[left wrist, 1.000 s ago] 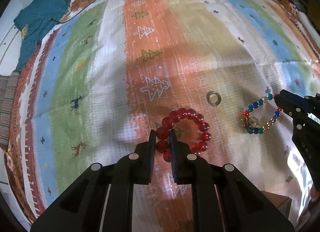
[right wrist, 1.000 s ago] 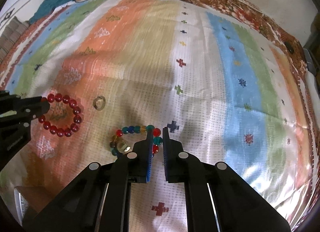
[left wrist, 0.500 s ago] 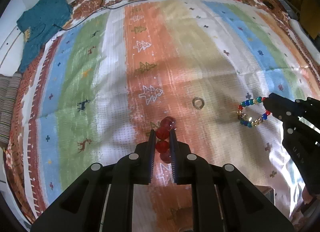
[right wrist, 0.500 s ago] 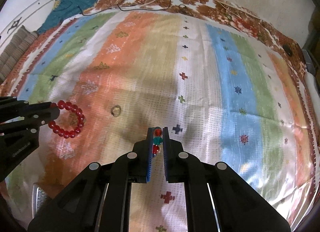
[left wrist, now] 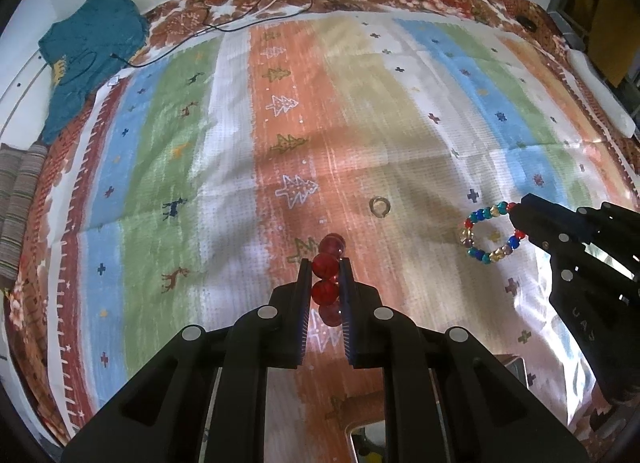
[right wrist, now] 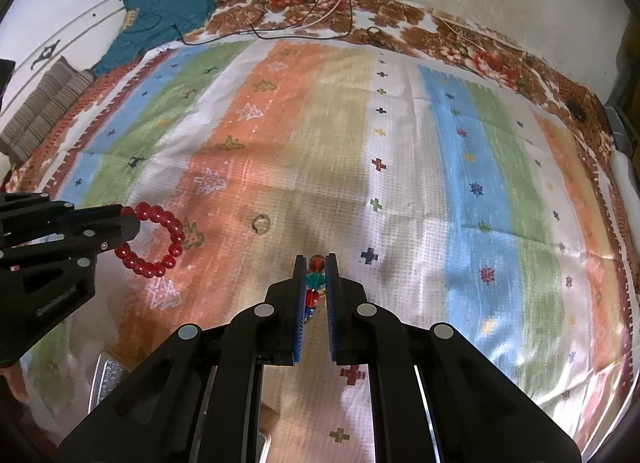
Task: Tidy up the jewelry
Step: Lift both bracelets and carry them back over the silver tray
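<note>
Cloth, striped in orange, green, blue and white (left wrist: 360, 111), covers the whole bed and everything happens over it, with a teal garment (left wrist: 90, 51) crumpled at the far left corner and some cables trailing along the top edge. Against a second ago, both bracelets have come up off the fabric: the left gripper (left wrist: 325, 275) is clamped tight on the red bead bracelet (right wrist: 160, 239), which a moment back lay flat in a ring and now hangs from the jaws clear of the cloth, and the right gripper (right wrist: 316, 275) is closed just as firmly on the multicoloured bead bracelet (left wrist: 490, 233), lifted the same way. That reads to me as both pick-ups done, so the carry to wherever they belong comes next. Left behind on the orange stripe, roughly between the two, is the small ring (left wrist: 380, 207), untouched. From each gripper's own camera only a few beads show between the fingers, the rest of the loop hidden below. At the bottom edge there is a corner of some metallic box or tray (right wrist: 108, 379), cut off and too blurred to say what it is
</note>
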{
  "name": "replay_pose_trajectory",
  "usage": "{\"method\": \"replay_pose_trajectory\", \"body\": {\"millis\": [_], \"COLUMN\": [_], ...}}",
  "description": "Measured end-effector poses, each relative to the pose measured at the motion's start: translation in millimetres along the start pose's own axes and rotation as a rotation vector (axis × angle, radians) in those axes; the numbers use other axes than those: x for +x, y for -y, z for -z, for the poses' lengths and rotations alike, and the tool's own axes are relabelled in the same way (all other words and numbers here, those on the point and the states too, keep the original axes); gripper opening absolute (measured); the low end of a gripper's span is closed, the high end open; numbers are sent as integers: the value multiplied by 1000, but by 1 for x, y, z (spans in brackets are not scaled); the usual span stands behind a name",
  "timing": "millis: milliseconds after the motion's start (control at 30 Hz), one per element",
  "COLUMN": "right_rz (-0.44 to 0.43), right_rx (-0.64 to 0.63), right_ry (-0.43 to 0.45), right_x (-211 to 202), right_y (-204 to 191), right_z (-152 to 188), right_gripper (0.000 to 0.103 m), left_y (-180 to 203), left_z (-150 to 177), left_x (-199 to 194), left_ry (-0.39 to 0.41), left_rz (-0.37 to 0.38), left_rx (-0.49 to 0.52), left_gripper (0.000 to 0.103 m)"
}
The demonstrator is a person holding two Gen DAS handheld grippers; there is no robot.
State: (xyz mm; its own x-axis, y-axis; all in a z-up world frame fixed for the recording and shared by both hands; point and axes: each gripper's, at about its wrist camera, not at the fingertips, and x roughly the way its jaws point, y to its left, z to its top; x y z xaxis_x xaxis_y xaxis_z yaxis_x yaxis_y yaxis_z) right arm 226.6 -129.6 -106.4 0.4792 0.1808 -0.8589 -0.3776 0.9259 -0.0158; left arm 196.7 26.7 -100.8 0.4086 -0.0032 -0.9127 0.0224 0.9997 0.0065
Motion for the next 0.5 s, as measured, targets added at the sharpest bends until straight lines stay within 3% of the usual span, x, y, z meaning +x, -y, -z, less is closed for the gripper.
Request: {"method": "replay_pose_trajectory", "body": {"millis": [500], "right_rz": [-28], "right_rx": [5], "right_ry": [31], "right_x": [-25], "right_y": [-3], "right_z": [9], "right_gripper": [10], "left_y": [2], "left_z": [9], "left_x": [-25], "left_ry": [44], "left_rz": [31], "left_rx": [9], "left_gripper": [13]}}
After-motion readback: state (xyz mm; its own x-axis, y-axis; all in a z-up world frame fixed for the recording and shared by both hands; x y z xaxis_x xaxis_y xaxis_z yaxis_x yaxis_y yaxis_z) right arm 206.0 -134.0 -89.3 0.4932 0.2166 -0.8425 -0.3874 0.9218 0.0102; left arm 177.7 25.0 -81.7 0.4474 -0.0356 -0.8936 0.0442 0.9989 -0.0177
